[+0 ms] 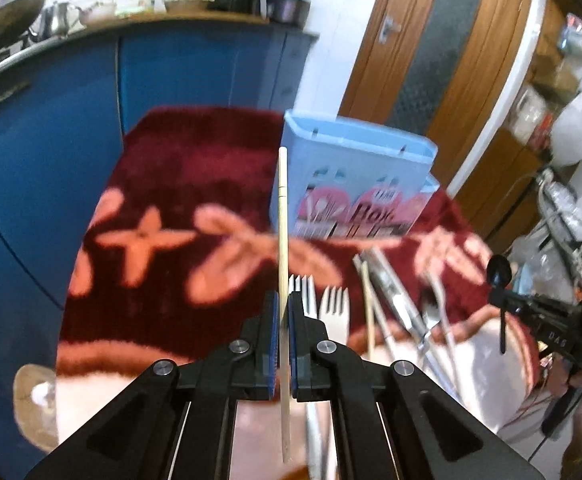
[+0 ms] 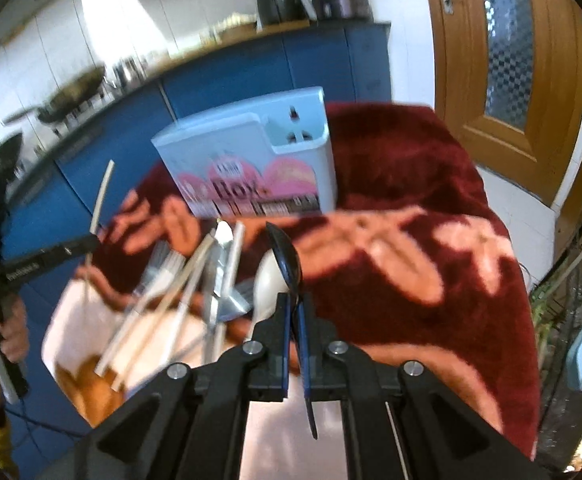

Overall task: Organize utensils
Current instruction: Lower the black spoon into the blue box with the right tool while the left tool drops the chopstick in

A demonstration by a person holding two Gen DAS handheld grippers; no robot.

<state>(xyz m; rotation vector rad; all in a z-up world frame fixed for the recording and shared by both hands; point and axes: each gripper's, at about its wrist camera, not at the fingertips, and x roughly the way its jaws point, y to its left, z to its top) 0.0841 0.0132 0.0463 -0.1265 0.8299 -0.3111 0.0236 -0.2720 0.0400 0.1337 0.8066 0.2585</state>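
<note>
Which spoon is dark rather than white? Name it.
The dark blue-black plastic spoon clamped in the right hand-held gripper, bowl pointing up. The white spoon lies behind it in the pile on the red blanket.

My left gripper [image 1: 284, 300] pinches a chopstick [image 1: 282, 216] that stands upright in front of the utensil box [image 1: 355, 176]. The box stands on the blanket [image 1: 179, 184], behind the heap of utensils [image 2: 195, 280] (forks among them). My right gripper [image 2: 294, 300], right of that heap, grips a spoon [image 2: 287, 258].
</note>
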